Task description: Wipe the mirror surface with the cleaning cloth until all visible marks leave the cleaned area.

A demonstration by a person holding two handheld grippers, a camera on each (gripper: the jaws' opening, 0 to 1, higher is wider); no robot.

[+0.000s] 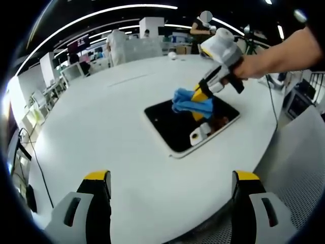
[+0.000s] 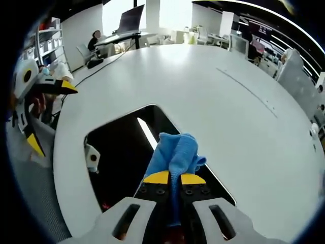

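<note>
Lies flat on the white desk (image 1: 101,127), this dark mirror (image 1: 172,129), a ceiling light reflected as a bright streak across its glass in the right gripper view. Carries the blue cleaning cloth (image 2: 175,155), bunched and pressed against its surface near one long edge. Clamped on the cloth, jaws together: the right gripper (image 2: 169,178), seen from the left gripper view (image 1: 203,96) reaching down over the mirror with a hand behind it.

Best done, by judgement, with the cloth kept flat against the glass, in overlapping strokes reaching into the corners, light enough not to shove the mirror across the desk. No marks clearly discernible on the dark glass.

Hovers over the near desk edge, jaws apart and holding nothing: the left gripper (image 1: 171,185), well apart from the mirror.

Farther out: chairs, shelves, monitors and a person in the background. Nothing on the desk near the mirror to block a stroke.
</note>
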